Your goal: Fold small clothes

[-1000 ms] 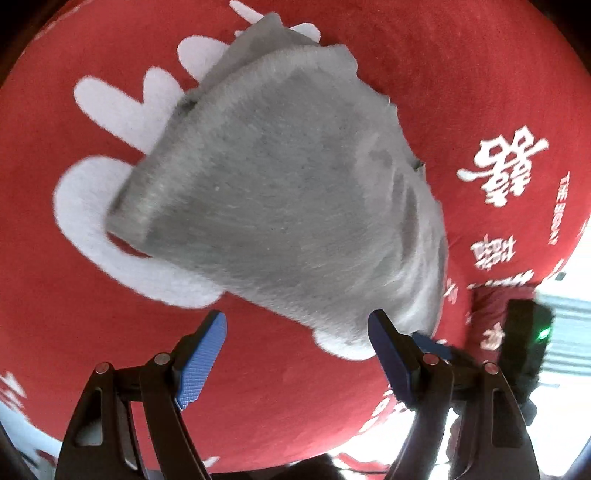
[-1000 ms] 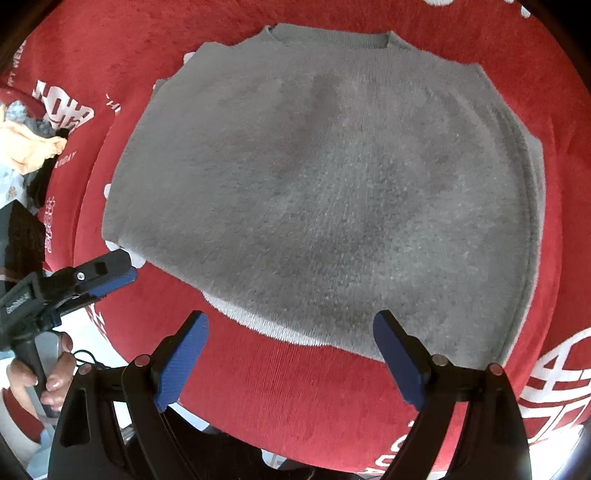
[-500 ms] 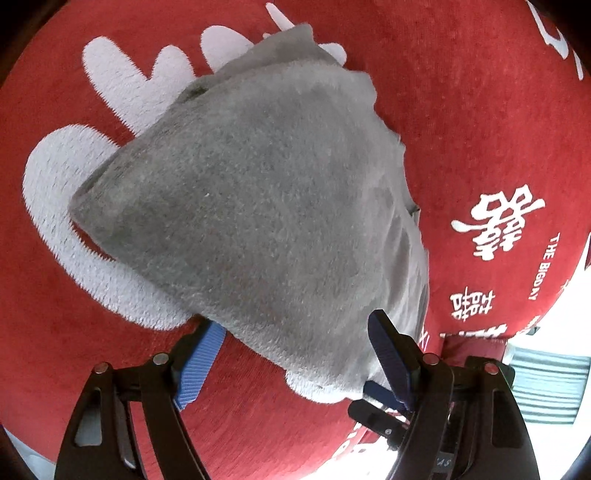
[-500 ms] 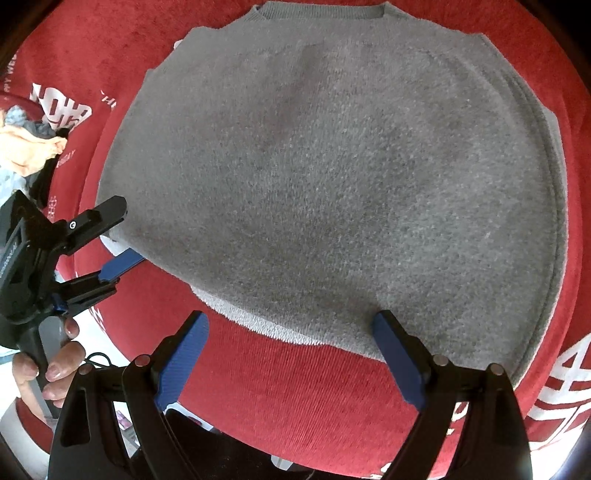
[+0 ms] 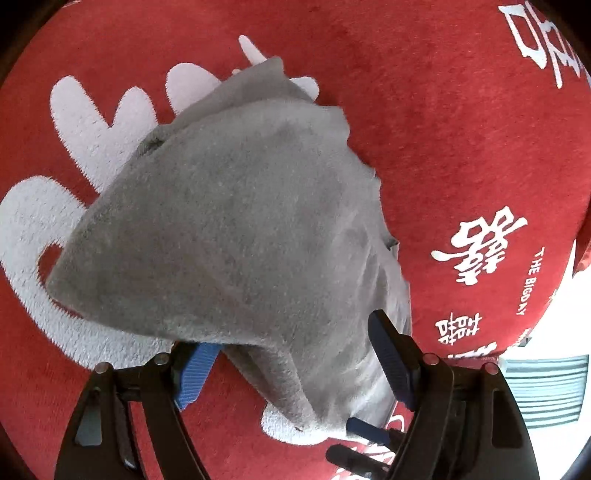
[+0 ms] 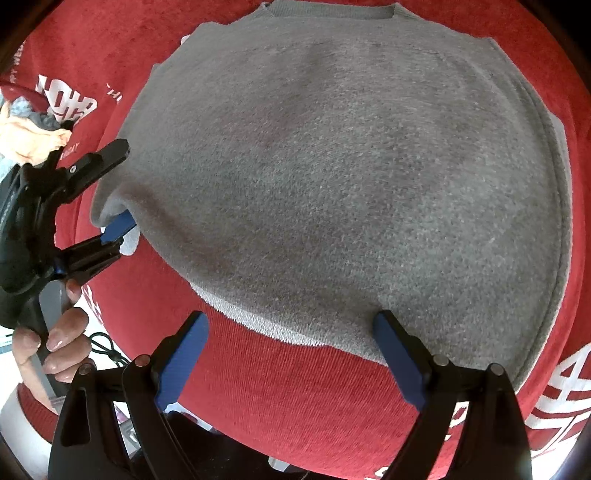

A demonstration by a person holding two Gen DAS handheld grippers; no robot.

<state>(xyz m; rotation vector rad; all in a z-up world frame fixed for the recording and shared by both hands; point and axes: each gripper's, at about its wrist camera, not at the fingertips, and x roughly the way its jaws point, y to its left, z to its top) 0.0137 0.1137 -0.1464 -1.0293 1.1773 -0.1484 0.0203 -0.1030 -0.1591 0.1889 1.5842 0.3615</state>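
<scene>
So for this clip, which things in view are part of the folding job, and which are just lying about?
Part of the job:
- grey sweater
- left gripper, open, one finger under the sweater's corner
- right gripper, open at the hem

Lying about:
- red printed cloth underneath
- orange-and-grey crumpled cloth at the cloth's edge

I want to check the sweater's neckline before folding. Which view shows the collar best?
The right wrist view: the gray sweater lies spread on the red cloth with its ribbed collar at the top edge. The left wrist view shows only a bunched side of the sweater, no collar.
</scene>
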